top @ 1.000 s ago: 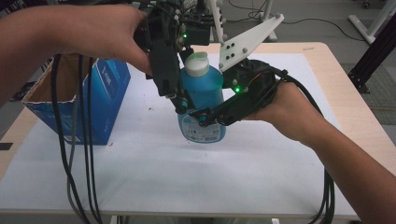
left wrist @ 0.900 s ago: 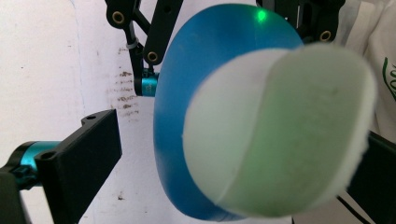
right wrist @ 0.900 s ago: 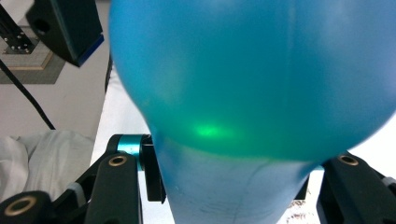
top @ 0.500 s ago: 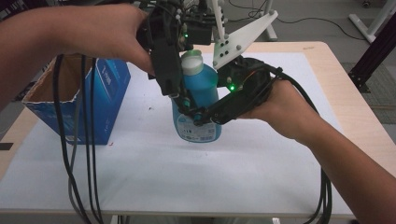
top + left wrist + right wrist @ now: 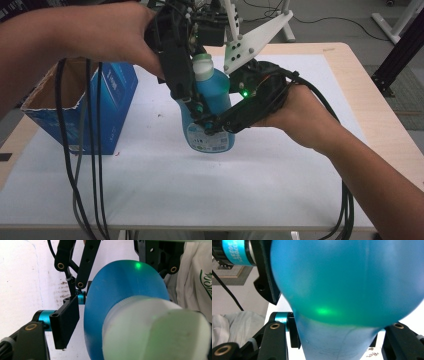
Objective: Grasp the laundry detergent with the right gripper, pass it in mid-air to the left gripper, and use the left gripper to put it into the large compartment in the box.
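A blue bottle [image 5: 209,97] with a white cap [image 5: 202,67] is held just above the white table. My right gripper [image 5: 212,127] is shut on its lower body, and the bottle [image 5: 347,277] looms between its jaws in the right gripper view. From above, my left gripper [image 5: 200,107] reaches down around the bottle's upper part. Its jaws have just been closing with the bottle [image 5: 125,290] between them. In the left gripper view one of its pads [image 5: 65,322] stands close beside the blue shoulder, with a thin strip of table showing between. The other pad is hidden behind the cap [image 5: 155,327].
An open blue cardboard box [image 5: 107,95] stands at the table's left. Black cables [image 5: 85,150] hang from the left hand in front of it. A black frame leg [image 5: 400,45] rises off the far right corner. The white mat [image 5: 250,190] stretches toward the near edge.
The left gripper's jaws have drawn in around the top of the bottle. The bottle and both grippers have edged slightly left.
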### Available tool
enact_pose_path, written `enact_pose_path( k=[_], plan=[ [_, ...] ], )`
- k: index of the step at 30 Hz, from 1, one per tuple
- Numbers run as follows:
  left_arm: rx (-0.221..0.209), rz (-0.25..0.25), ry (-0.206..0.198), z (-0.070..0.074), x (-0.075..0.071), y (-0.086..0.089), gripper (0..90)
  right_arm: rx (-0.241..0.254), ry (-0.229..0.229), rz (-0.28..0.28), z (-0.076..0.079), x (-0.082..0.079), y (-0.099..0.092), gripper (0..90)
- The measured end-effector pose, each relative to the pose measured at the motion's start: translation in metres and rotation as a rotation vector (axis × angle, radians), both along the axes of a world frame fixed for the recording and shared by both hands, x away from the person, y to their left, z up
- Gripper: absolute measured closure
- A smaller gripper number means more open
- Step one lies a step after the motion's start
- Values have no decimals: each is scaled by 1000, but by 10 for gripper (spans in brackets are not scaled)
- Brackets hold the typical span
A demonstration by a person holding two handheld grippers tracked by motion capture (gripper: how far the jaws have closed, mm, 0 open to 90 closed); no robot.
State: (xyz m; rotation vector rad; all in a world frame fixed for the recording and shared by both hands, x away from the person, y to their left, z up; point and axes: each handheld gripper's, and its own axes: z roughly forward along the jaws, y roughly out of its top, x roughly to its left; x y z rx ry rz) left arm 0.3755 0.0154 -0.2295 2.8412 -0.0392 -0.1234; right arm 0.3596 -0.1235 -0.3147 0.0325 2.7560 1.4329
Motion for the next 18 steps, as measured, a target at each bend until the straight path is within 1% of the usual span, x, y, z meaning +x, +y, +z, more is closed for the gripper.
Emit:
enact_pose_path(
  k=[2,3,8,10,12,15,18],
  plan=[
    [4,-7,-3,0,-1,0,262,-1,3,0,0,0,1,458],
    [3,-11,-2,0,-1,0,272,5,-2,9,-1,0,1,458],
    [0,-15,2,0,-1,0,307,5,4,5,-1,0,2,458],
    [-6,-29,5,1,-2,0,351,4,4,4,-1,-1,2,458],
    [-6,-30,2,1,-2,0,357,2,8,4,-1,-1,2,458],
    [-9,-29,4,0,-3,0,365,8,2,10,-1,-1,3,458],
    [-4,-36,5,0,-3,0,376,2,14,7,-1,-2,2,458]
  ],
)
